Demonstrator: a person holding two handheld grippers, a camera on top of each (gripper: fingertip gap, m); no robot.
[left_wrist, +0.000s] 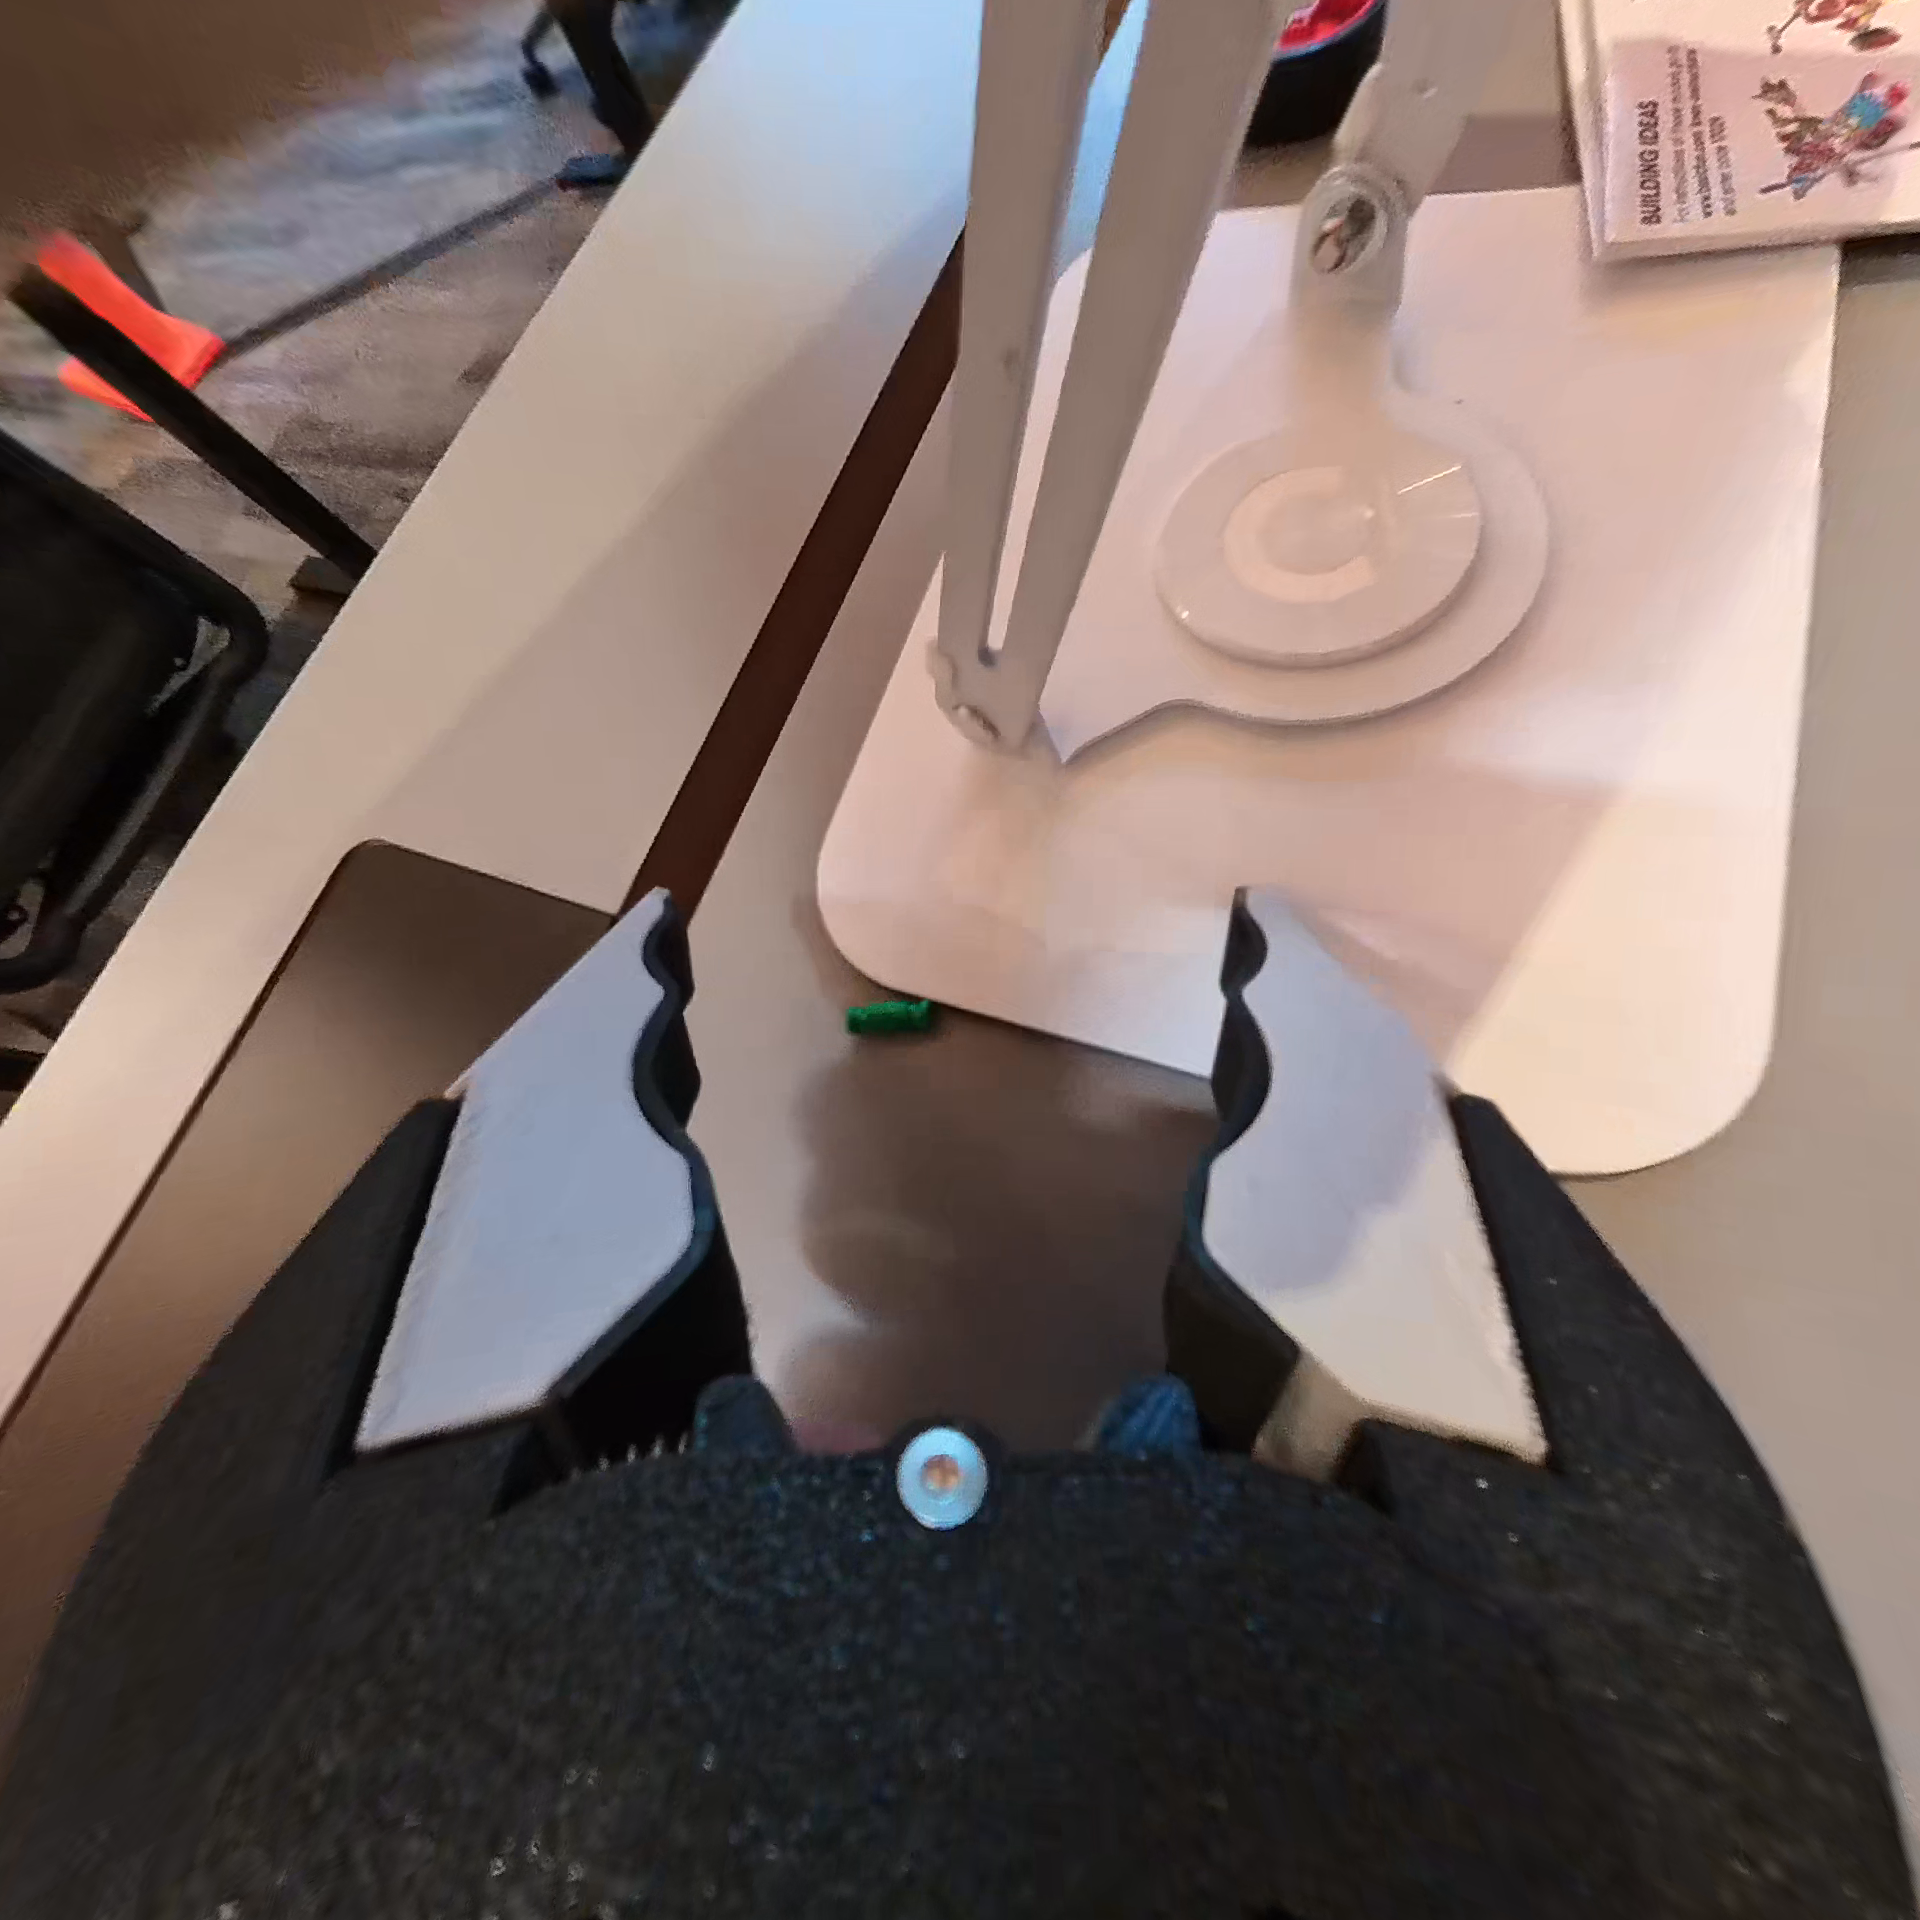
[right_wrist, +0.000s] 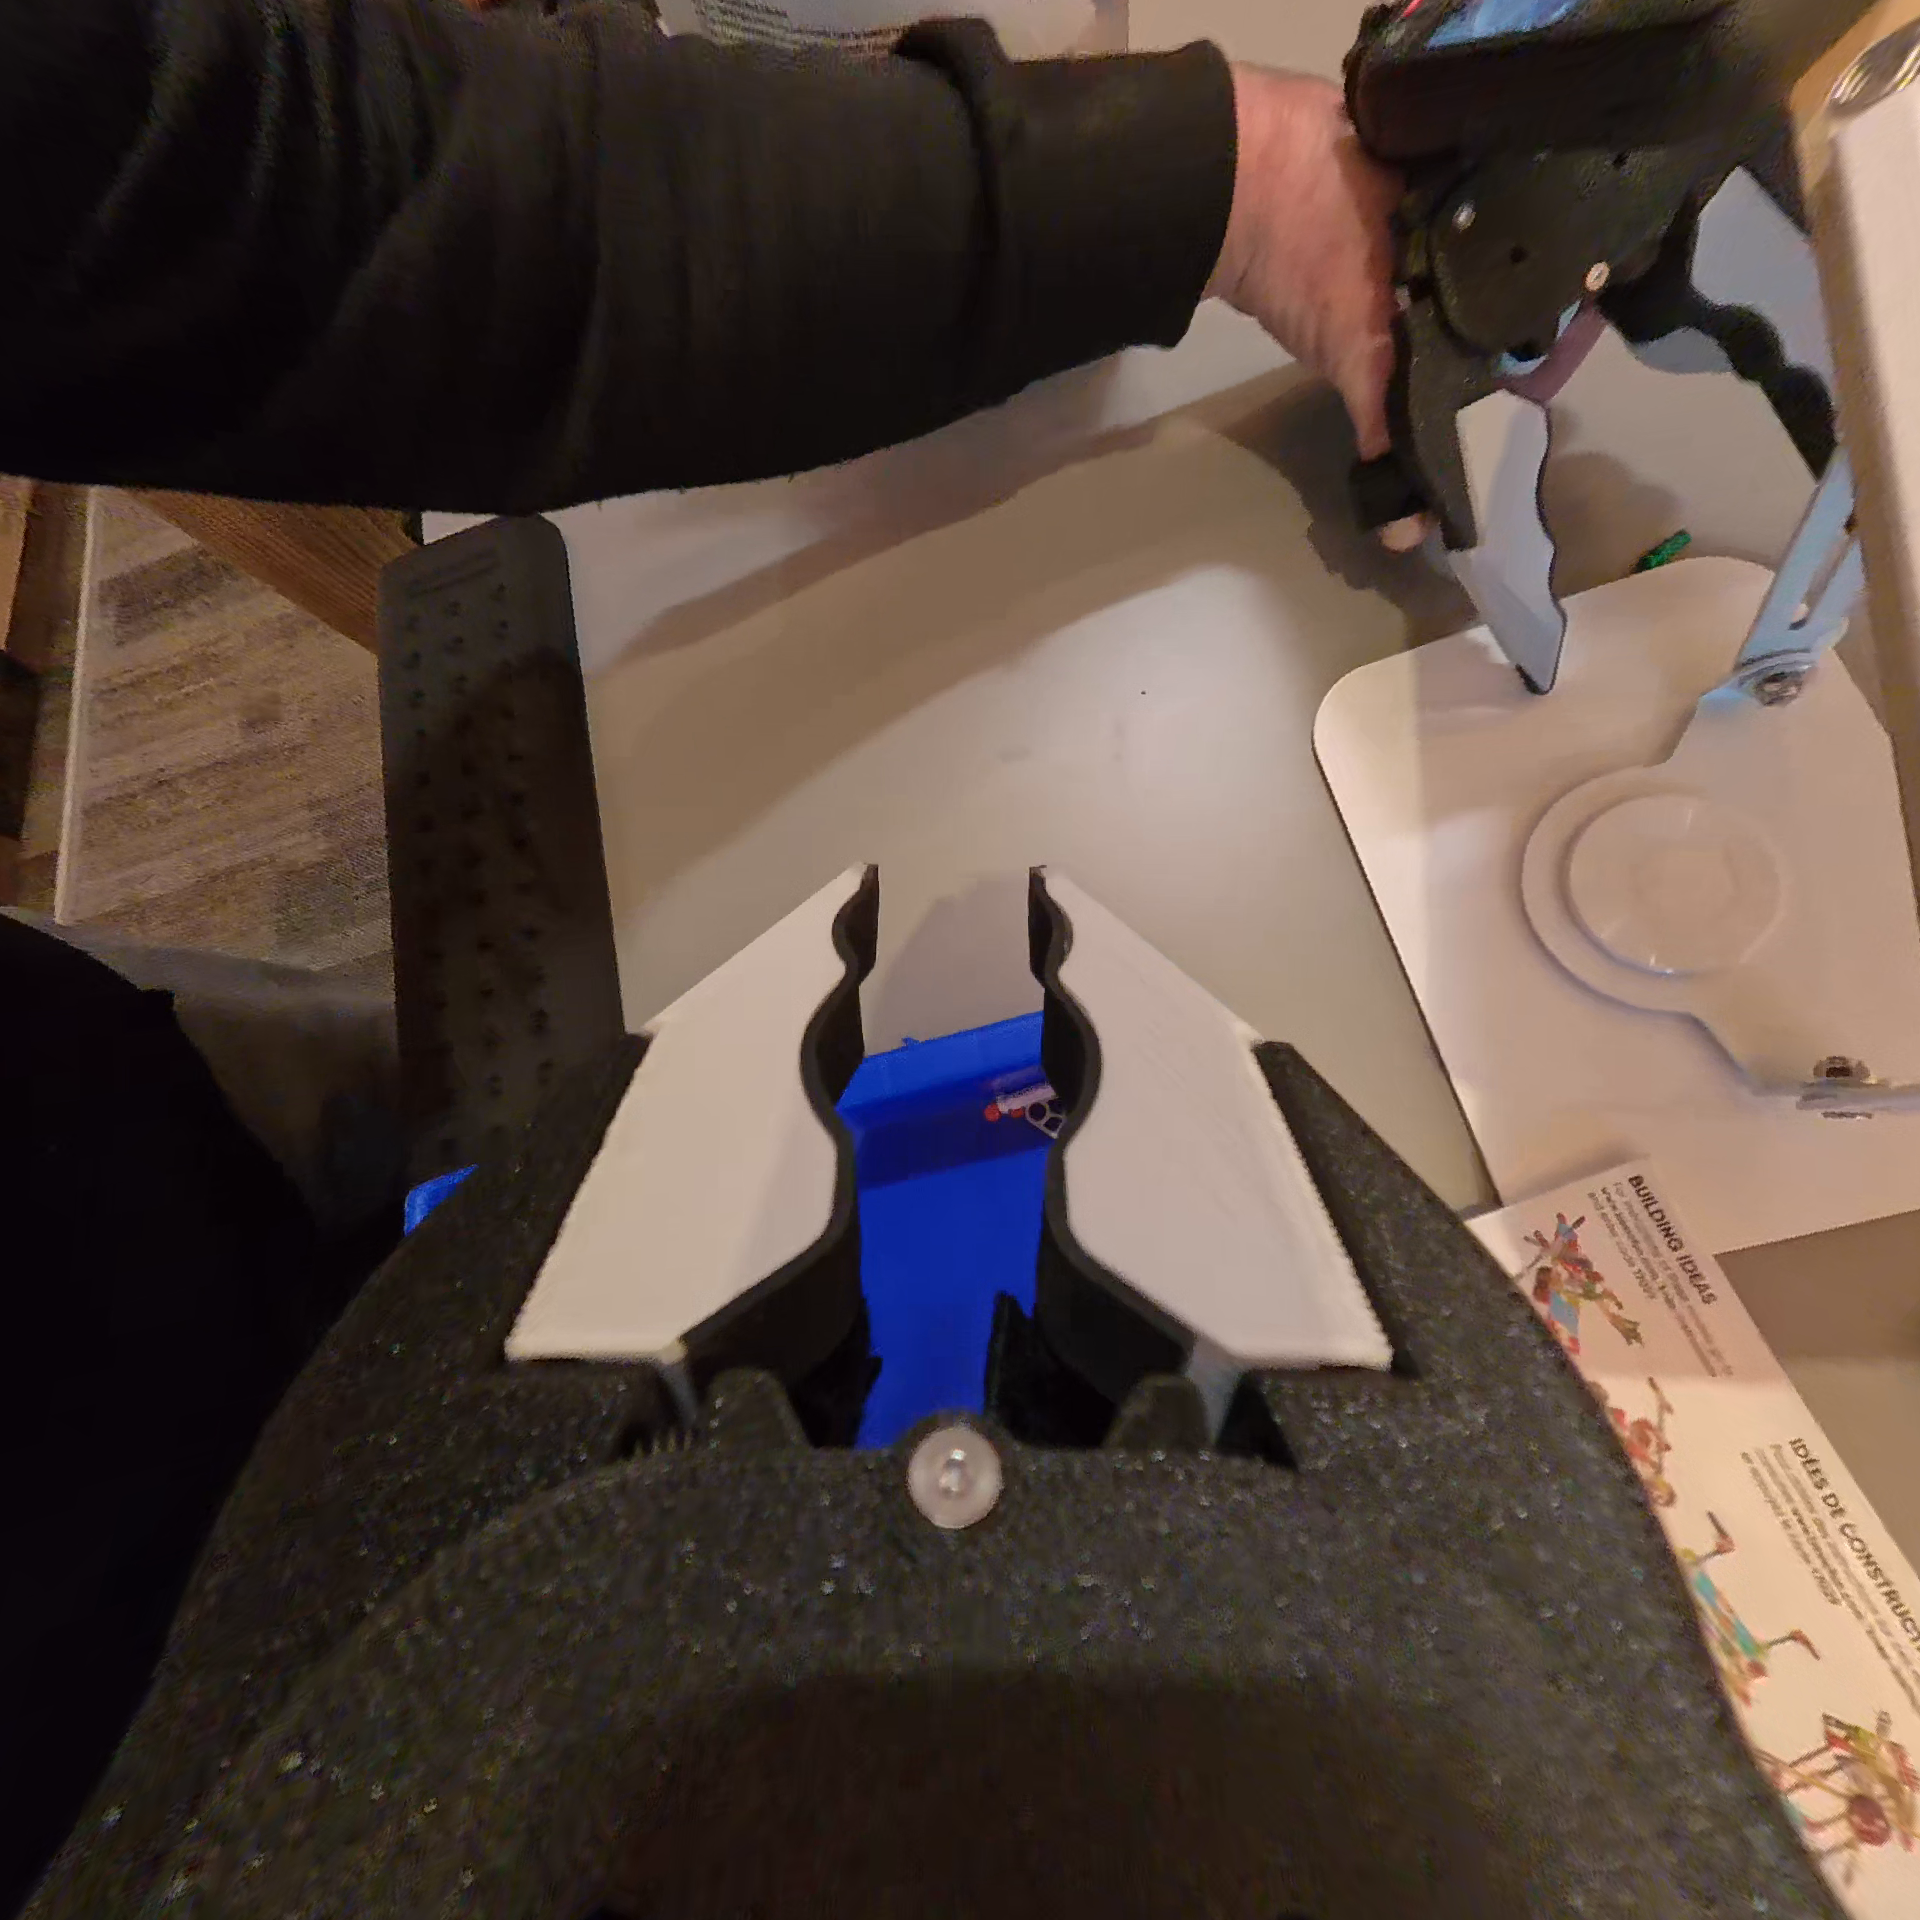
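Two views show this moment. In the left wrist view, the left gripper (left_wrist: 956, 914) hangs over the grey worktop (left_wrist: 1714, 1351) with its jaws spread wide and nothing between them. Just ahead of the gap, slightly toward its left finger, a small green peg (left_wrist: 889, 1019) lies on the worktop, touching or almost touching the near edge of a white lamp base (left_wrist: 1507, 883). The right fingertip (left_wrist: 1247, 935) overlaps that base's near edge. Farther ahead, the lamp's white arms (left_wrist: 1049, 364) rise from a hinge on the base, with a round disc (left_wrist: 1322, 566) to their right. A printed leaflet (left_wrist: 1756, 114) lies far ahead to the right. A white ledge (left_wrist: 623, 499) runs along the left side.

In the right wrist view, the right gripper (right_wrist: 953, 883) is partly open, its jaws a narrow gap apart and holding nothing. Below it, seen between the fingers, sits a blue tray (right_wrist: 935, 1226) with a few small pieces (right_wrist: 1023, 1110) near its far wall. A black perforated strip (right_wrist: 478, 831) stands to the left. Ahead and to the right, a person's hand (right_wrist: 1304, 260) in a dark sleeve (right_wrist: 623, 229) holds the left gripper (right_wrist: 1558, 582), one finger of it down by the corner of the lamp base (right_wrist: 1455, 831). The green peg (right_wrist: 1662, 549) shows just beyond that finger. A leaflet (right_wrist: 1704, 1455) lies to the near right.
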